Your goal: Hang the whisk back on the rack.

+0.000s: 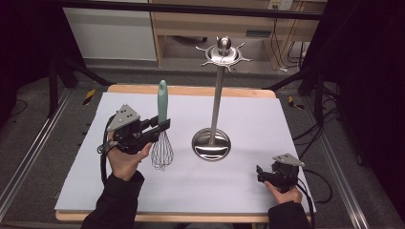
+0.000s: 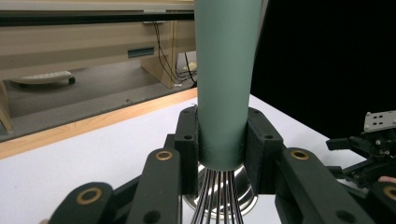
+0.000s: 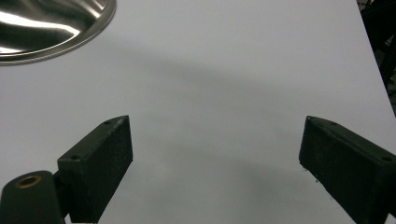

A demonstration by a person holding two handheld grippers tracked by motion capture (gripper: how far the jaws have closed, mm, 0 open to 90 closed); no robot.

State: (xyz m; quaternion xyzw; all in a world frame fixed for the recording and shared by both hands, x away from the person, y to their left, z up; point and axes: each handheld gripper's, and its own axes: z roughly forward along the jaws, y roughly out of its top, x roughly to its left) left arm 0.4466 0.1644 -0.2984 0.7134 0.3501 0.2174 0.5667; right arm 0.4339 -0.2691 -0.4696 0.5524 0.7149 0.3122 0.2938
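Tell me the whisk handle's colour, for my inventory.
Teal green whisk handle, clearest in the left gripper view.

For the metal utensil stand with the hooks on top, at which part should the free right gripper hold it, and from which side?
Probably the thin upright pole, about halfway up, coming level from the stand's right side. The right gripper rests open there on the table. The round base is too wide and flat, and the hook ring is irregular. The left gripper with the whisk occupies the other side.

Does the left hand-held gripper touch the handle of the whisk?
Touching. In the left gripper view, both pads of the left hand-held gripper press on the green whisk handle, with no gap on either side.
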